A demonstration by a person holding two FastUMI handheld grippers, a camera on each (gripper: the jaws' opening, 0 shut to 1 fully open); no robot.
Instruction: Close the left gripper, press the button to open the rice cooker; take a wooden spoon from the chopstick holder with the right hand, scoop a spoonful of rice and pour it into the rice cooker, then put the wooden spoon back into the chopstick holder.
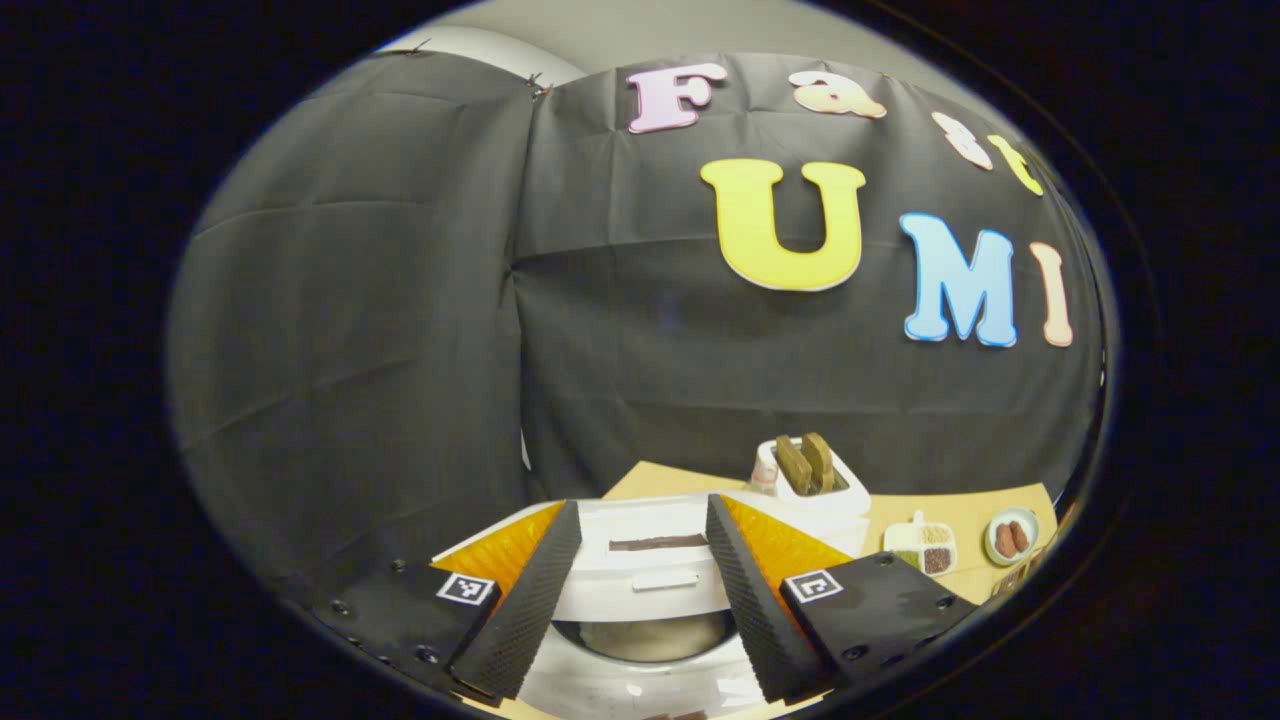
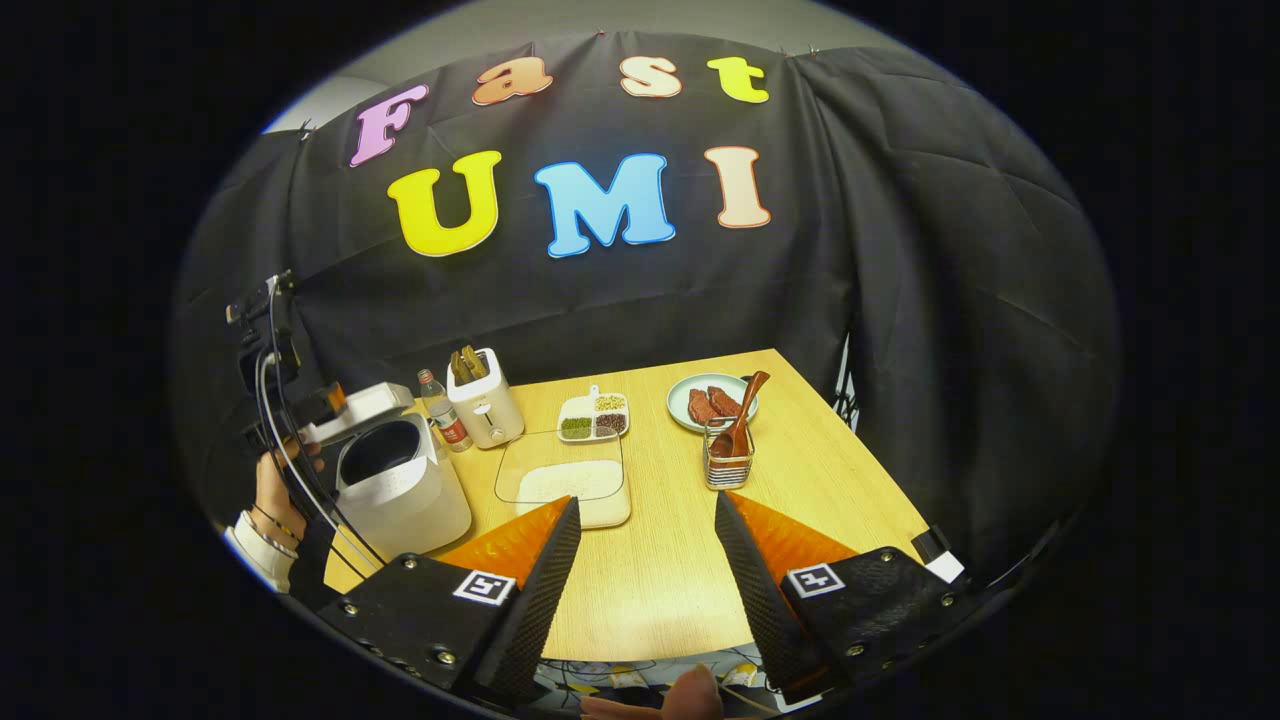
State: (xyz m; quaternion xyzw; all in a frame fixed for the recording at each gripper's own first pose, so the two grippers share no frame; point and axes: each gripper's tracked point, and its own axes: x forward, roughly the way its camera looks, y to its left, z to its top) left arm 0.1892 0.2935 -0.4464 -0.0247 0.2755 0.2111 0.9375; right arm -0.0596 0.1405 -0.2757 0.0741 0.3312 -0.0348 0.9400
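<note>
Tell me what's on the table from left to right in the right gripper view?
Rice cooker with its lid up → bottle → toaster → divided dish of grains → plate → wire chopstick holder holding the wooden spoon.

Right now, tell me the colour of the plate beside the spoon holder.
Pale green plate, clearest in the right gripper view.
</note>
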